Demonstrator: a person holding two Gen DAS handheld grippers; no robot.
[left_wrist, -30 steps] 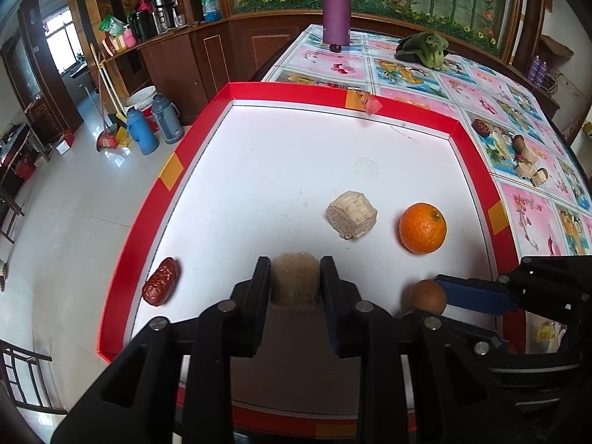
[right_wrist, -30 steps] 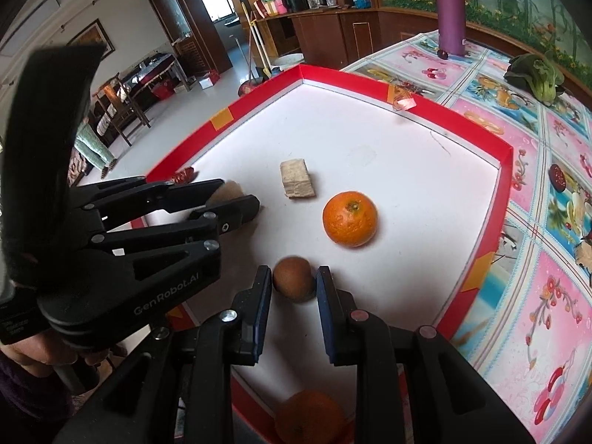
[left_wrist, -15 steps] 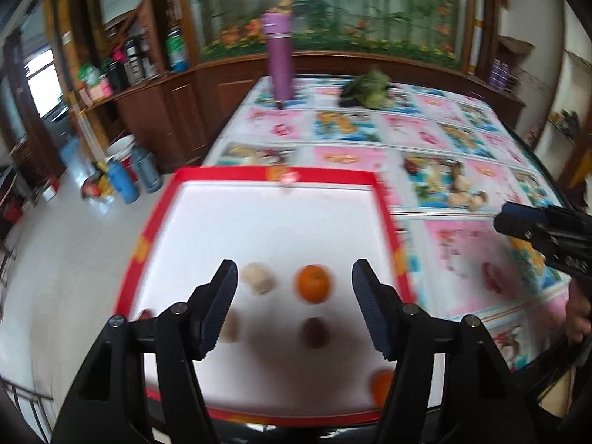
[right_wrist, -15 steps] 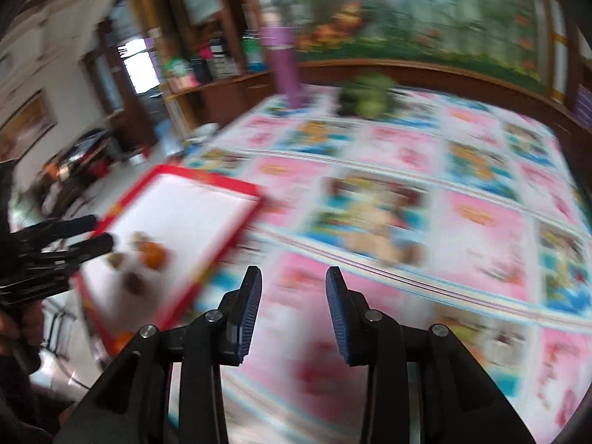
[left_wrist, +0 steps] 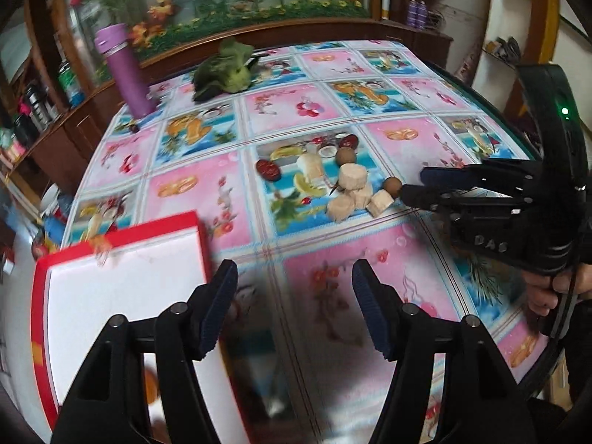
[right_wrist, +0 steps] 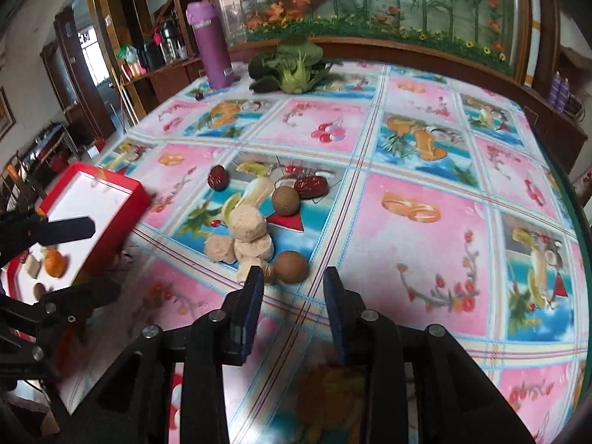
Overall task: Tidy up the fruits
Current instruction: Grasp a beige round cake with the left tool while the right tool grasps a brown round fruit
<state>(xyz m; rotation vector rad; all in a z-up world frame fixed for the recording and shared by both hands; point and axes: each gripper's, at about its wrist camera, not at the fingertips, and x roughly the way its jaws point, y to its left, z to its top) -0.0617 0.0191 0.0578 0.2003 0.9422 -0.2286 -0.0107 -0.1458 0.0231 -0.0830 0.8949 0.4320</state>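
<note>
Both grippers spread and empty: right gripper [right_wrist: 292, 290] just below the brown fruit [right_wrist: 291, 266] at frame centre, left gripper [left_wrist: 294, 305] near the red tray [left_wrist: 40, 285] lower left; risk: round fruit rolls off or nudges the pale chunks [right_wrist: 248, 235].

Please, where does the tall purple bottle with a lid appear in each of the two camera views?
Left wrist view: tall purple bottle stands upper left, on the table's far edge.
Right wrist view: it stands top, left of centre.
Shared landmark: the green leafy vegetable lies just right of it.
</note>
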